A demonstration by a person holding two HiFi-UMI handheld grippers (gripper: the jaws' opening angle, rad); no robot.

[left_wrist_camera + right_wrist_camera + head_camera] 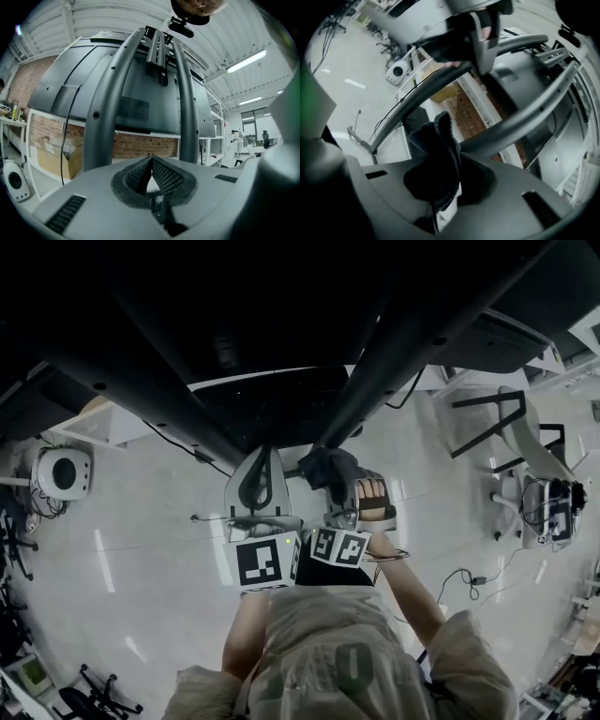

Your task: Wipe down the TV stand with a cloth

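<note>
Step in hand: wiping looks about to start or just under way. The right gripper (339, 493) brings the dark, bunched fabric cloth (326, 468) to the lower end of one slanted tube of the dark grey tubular TV stand (394, 352).
Right jaws: clamped on the cloth, which fills the gap between them and bulges out past the tips (435, 157).
Left jaws: the left gripper (151, 161) has its tips together with nothing between them. It hangs just beside the right gripper, facing the stand's two tubes.
Cloth position: at the foot of the right-hand tube in the head view. I cannot tell whether it touches the tube or sits just off it.
Cloth axis: the wad runs lengthwise along the jaws, and its free end points forward and up toward the tube.
Stand axis: the two tubes slope away from the grippers and spread apart under the black television.
Next move: probably press the cloth's free end against the tube and slide it along the tube's length, with the grip kept firm so the wad does not pull out.
</note>
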